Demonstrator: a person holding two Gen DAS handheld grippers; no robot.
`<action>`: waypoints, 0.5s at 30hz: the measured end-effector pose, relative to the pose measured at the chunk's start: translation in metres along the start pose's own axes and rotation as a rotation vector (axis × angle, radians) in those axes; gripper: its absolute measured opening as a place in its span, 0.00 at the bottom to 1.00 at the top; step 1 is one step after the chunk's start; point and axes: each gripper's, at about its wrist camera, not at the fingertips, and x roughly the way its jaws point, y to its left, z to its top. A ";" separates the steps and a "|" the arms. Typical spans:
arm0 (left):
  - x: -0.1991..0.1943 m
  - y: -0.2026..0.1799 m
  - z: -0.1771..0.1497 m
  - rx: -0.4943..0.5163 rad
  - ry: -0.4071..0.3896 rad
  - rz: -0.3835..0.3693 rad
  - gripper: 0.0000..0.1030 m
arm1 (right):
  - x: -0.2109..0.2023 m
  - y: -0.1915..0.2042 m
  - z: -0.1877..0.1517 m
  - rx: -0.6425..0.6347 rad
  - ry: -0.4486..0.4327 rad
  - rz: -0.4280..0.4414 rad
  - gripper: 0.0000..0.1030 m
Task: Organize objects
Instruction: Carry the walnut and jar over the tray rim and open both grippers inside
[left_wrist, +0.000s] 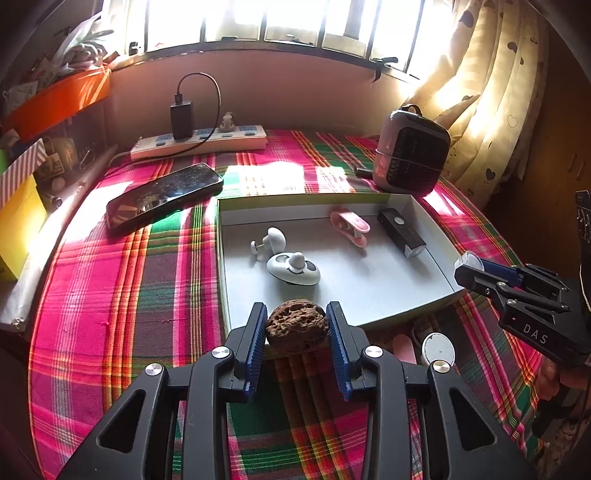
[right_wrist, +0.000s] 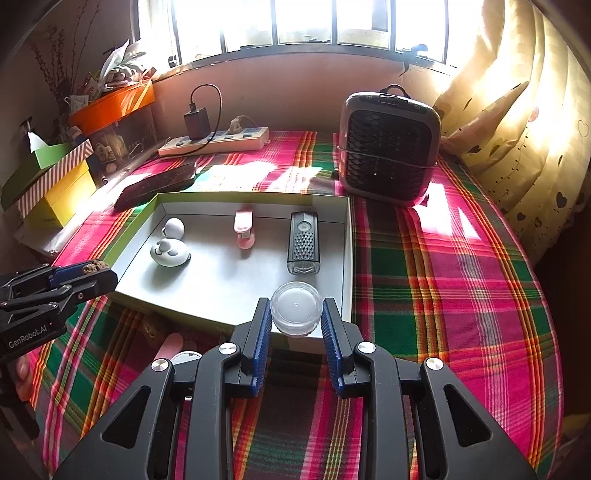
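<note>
Already the left tool (left_wrist: 296, 325) pinched a walnut (left_wrist: 296, 326) and the right tool (right_wrist: 295, 314) a clear jar (right_wrist: 296, 307); either rounded thing could slip short of the tray (right_wrist: 347, 258).

Ahead of both grippers, open tray floor (right_wrist: 229, 284). Farther ahead, blocked by duck toys (right_wrist: 169, 252), pink clip (right_wrist: 243, 230), black light (right_wrist: 303, 243). Beyond, possibly tight: heater (right_wrist: 388, 147).

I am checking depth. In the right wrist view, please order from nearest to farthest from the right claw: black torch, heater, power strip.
1. Black torch, in the tray, just ahead.
2. Heater, behind the tray, right.
3. Power strip, by the wall, left.
</note>
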 end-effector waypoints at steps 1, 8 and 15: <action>0.003 0.001 0.002 -0.001 0.004 0.003 0.30 | 0.003 -0.001 0.003 0.002 0.005 0.006 0.27; 0.022 0.005 0.013 -0.009 0.027 0.007 0.30 | 0.026 -0.003 0.015 -0.007 0.049 0.039 0.27; 0.039 0.009 0.014 -0.009 0.060 0.021 0.30 | 0.043 -0.005 0.017 -0.014 0.090 0.040 0.27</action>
